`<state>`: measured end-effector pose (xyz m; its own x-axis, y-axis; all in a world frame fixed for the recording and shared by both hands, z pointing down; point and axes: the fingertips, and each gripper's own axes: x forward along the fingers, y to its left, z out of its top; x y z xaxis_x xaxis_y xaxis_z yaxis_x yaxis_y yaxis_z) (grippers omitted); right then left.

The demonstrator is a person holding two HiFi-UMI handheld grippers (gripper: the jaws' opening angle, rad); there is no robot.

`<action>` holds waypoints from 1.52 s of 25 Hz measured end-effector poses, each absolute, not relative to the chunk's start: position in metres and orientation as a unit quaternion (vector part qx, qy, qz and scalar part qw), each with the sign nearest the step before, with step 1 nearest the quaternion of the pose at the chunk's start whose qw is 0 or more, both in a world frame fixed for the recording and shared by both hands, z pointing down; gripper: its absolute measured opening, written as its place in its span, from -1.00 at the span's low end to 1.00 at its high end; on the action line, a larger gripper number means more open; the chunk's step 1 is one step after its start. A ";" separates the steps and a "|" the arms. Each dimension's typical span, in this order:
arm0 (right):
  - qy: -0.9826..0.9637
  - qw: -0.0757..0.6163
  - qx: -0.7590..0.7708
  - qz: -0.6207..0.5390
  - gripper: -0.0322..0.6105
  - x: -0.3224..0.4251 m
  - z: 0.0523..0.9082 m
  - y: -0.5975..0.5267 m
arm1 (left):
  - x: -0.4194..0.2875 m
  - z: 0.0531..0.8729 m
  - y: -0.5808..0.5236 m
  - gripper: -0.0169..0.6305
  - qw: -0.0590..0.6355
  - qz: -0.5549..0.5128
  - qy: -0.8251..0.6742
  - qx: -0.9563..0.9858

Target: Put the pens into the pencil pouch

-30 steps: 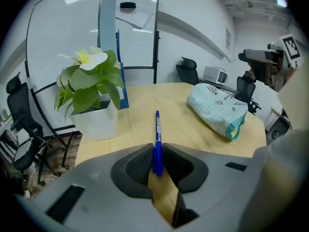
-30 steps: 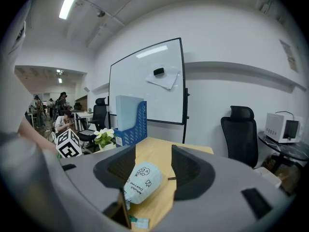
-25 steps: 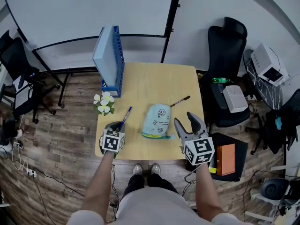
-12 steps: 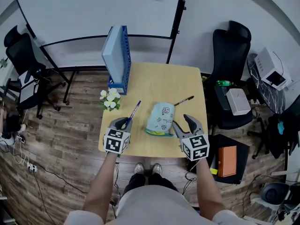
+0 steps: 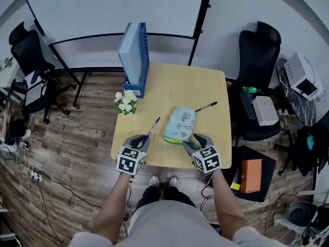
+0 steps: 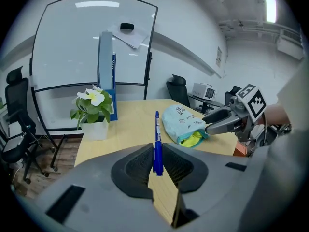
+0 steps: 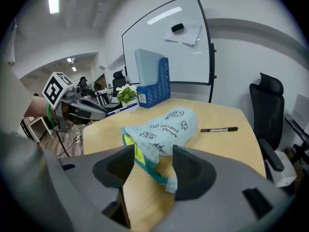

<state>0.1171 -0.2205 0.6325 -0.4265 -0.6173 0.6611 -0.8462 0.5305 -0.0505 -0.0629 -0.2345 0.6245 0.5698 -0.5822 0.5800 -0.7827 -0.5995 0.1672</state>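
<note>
One blue pen, clamped in the left gripper, points upper right toward the pale-blue fabric pouch; the right gripper gapes at its mouth.

Wooden table centre frame, light top. Blue file rack upright at its upper-left corner; potted white flowers just below the rack, at the left edge. Whiteboard across the top. Black office chair at right, another at upper left. Orange book at lower right. Wood-plank floor.

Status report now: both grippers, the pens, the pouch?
Left gripper shut on blue pen. Right gripper open, pouch mouth edge between jaws, not clamped. Black pen lies loose beyond pouch.
</note>
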 end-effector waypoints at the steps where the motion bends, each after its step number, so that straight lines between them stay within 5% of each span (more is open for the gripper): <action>1: -0.820 0.306 0.443 0.197 -0.13 0.117 0.640 -0.219 | -0.063 0.627 -0.230 -0.75 0.211 0.242 -0.395 0.861; 5: -0.809 0.332 0.436 0.212 -0.23 0.114 0.660 -0.217 | -0.066 0.633 -0.214 -0.75 0.222 0.246 -0.391 0.859; 11: -0.815 0.335 0.422 0.214 -0.68 0.104 0.658 -0.218 | -0.068 0.630 -0.195 -0.75 0.223 0.248 -0.385 0.860; 38: -0.856 0.324 0.369 0.162 -0.74 0.064 0.625 -0.195 | 0.013 0.652 -0.211 -0.75 0.238 0.357 -0.331 0.841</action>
